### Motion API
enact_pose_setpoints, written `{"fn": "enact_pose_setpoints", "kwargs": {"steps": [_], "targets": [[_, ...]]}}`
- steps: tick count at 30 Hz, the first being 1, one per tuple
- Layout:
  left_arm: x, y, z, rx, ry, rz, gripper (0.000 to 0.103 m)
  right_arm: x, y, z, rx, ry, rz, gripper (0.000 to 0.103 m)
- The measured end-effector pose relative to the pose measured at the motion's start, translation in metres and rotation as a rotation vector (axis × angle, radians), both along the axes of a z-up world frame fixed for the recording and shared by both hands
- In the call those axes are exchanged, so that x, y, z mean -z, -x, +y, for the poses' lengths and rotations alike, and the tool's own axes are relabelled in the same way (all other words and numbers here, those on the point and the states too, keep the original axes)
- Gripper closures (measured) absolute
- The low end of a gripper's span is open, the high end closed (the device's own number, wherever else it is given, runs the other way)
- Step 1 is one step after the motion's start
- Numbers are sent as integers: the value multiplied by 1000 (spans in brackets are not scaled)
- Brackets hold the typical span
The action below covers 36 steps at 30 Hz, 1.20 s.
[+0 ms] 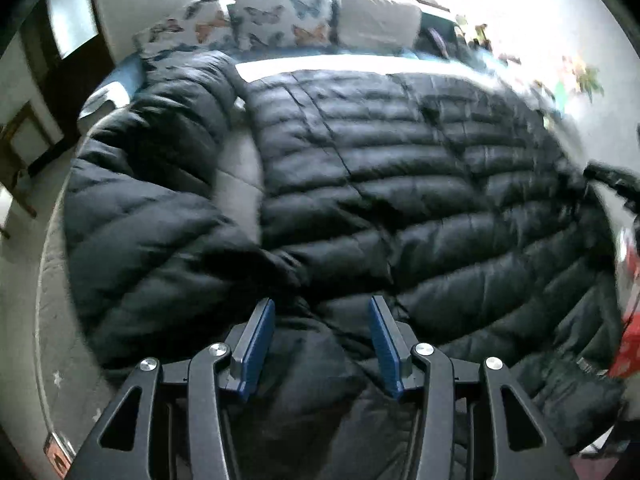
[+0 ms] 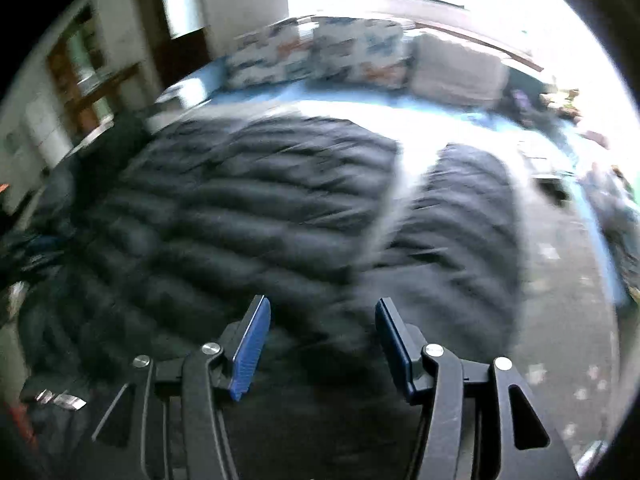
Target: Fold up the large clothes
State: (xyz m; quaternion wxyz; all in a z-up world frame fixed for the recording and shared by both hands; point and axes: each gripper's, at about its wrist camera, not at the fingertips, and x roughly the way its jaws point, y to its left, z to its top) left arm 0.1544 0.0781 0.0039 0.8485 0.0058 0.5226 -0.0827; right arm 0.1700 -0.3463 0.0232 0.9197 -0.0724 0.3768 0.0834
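Observation:
A large black quilted puffer jacket (image 1: 400,168) lies spread flat on a bed, its body in the middle and one sleeve (image 1: 152,184) stretched out at the left. My left gripper (image 1: 322,304) is open and empty, just above the jacket's near edge between sleeve and body. In the blurred right wrist view the jacket (image 2: 248,208) fills the middle, with its other sleeve (image 2: 460,224) at the right. My right gripper (image 2: 322,306) is open and empty above the jacket's near part.
Butterfly-print pillows (image 1: 280,16) and a white pillow (image 1: 378,20) line the head of the bed. The grey bedsheet (image 1: 240,176) shows between sleeve and body. A red object (image 1: 630,336) sits at the right edge. Wooden furniture (image 2: 88,76) stands at the left.

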Motion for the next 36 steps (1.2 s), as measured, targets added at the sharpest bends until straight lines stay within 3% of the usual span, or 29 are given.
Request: {"fn": "enact_pose_setpoints", "kwargs": {"steps": [5,7,8,12,16,18,25,26,30,31,33,34,35,36], "targets": [[-38,-7,47,-136,-1,-89,45,16,-39,-68,216,-28,29,43],[-53,-15,70,-193,-20,-118,31,24,-42,-89,278,-74,29,43],[-59,-18,81,-215,-28,-132,18,25,-49,-92,292,-99,38,43],[-76,-43,130,-272,-13,-160,11,35,-61,-114,320,-203,68,43],[-64,-87,161,-316,5,-93,11,44,-64,-121,322,-275,87,43],[-50,-113,174,-326,69,-34,11,49,-66,-125,309,-337,103,43],[-1,-190,186,-330,159,96,13,48,-79,-128,251,-441,77,36],[6,-195,184,-320,167,112,16,48,-84,-126,247,-443,73,36],[23,-205,176,-312,115,130,55,46,-96,-126,244,-486,63,36],[24,-204,177,-324,112,122,59,44,-99,-126,251,-482,60,36],[22,-198,186,-367,113,85,86,44,-104,-123,257,-470,58,39],[19,-195,191,-381,119,66,88,43,-107,-121,263,-452,63,46],[13,-189,199,-408,132,31,91,42,-109,-118,272,-426,69,65],[8,-183,205,-433,126,6,91,42,-110,-116,280,-398,76,73]]}}
